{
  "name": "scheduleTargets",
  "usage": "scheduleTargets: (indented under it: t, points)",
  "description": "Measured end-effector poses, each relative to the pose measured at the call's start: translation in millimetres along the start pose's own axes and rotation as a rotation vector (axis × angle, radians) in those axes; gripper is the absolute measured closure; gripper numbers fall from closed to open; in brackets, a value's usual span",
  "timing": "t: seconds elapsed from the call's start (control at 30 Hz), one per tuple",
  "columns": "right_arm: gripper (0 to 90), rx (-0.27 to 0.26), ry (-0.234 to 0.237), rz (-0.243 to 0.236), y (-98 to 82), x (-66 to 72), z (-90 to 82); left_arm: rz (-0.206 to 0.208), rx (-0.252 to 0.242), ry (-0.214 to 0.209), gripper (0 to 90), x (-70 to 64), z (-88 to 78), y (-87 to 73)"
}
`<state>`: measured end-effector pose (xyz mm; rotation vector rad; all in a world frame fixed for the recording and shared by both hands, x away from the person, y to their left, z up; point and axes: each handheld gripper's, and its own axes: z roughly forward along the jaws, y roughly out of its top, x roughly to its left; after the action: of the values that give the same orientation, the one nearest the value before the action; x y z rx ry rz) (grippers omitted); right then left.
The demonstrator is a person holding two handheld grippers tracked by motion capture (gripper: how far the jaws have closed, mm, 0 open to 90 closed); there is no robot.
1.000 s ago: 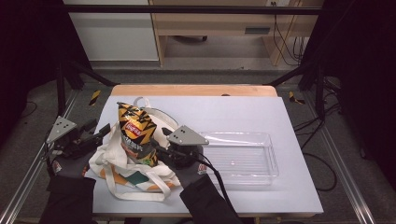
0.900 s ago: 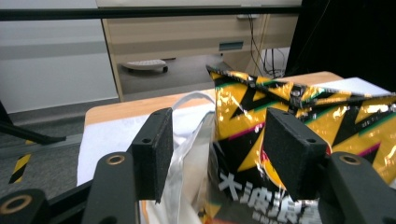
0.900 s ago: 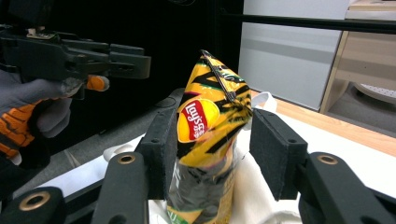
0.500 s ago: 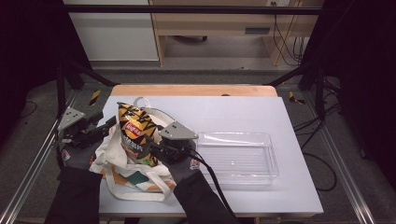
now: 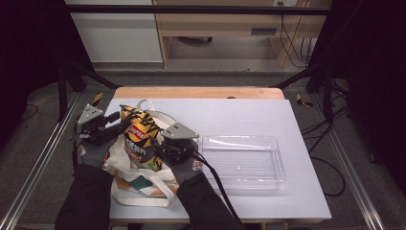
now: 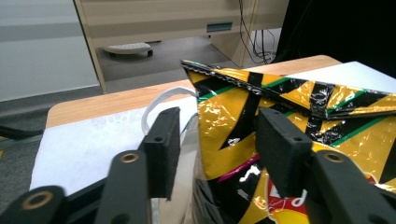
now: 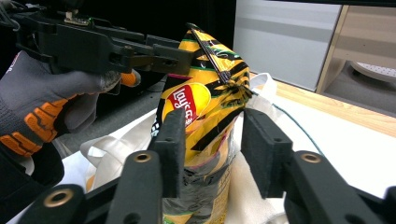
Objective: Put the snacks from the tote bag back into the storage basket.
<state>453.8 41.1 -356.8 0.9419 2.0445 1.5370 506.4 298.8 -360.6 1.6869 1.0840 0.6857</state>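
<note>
A yellow-and-black Lay's chip bag [image 5: 139,136] stands upright inside a white tote bag [image 5: 129,184] at the table's left. My right gripper [image 5: 154,146] reaches in from the right. Its jaws have just been closing, and both pads now press the sides of the chip bag [image 7: 205,93] around its middle. My left gripper [image 5: 118,127] comes from the left at the bag's sealed top. Its jaws have also just been closing, with the top corner of the chip bag [image 6: 224,116] between them. The left pad [image 6: 163,149] still stands off the foil.
A clear plastic tray [image 5: 239,139] lies right of the tote bag on the white table [image 5: 239,115]. A wooden strip runs along the table's far edge. The left hand's grey-and-orange glove [image 7: 42,107] is close beside the chip bag.
The left gripper has moved right and away from the person, up to the chip bag's top. The right gripper has shifted slightly left against the bag. Both pairs of jaws stand narrower.
</note>
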Motion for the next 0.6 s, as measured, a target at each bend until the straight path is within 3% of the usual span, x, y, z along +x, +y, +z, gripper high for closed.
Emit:
scheduleTargets:
  t: [0.43, 0.6]
  points:
    - [85.8, 0.006, 0.004, -0.001, -1.5, 1.8, 1.6, -0.009, 0.009, 0.017, 85.7, 1.9, -6.8, -3.2]
    - [89.3, 0.003, 0.006, 0.005, -0.8, 2.1, -1.0, -0.007, 0.003, 0.013, 89.2, -0.8, -16.2, -2.0]
